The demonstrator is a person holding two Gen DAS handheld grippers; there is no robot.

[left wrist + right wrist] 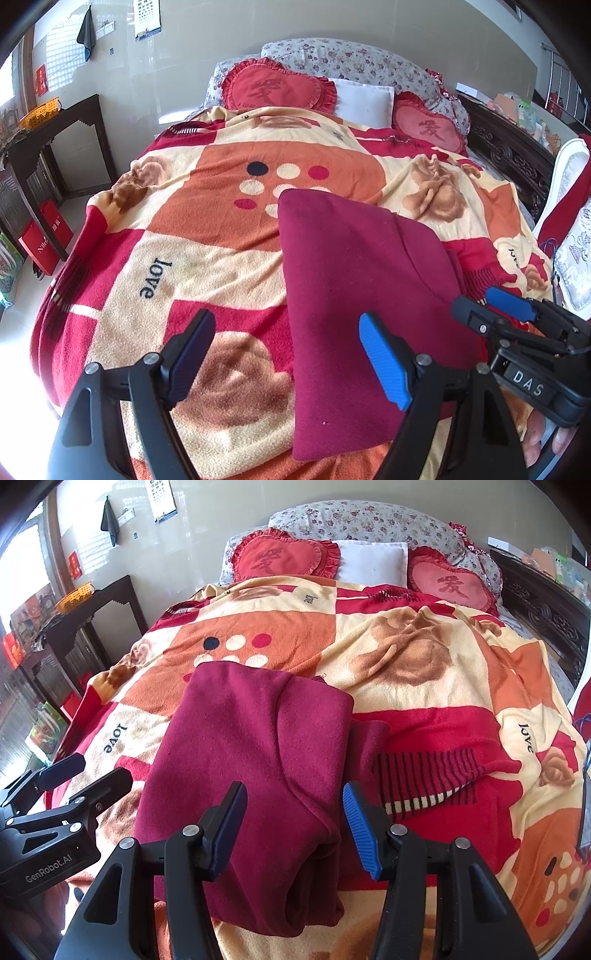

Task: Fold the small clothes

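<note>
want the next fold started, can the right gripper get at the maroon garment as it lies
Probably yes: the right gripper hangs open just over the maroon garment, nothing between them.

Blanket (424, 657) beyond the garment (258, 757) lies clear up to cushions (280, 559).

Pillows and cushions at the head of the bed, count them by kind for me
Red heart-shaped cushions: 2
Plain white pillow: 1
Floral pillows: at least 1, seams hidden
Total: at least 4
</note>
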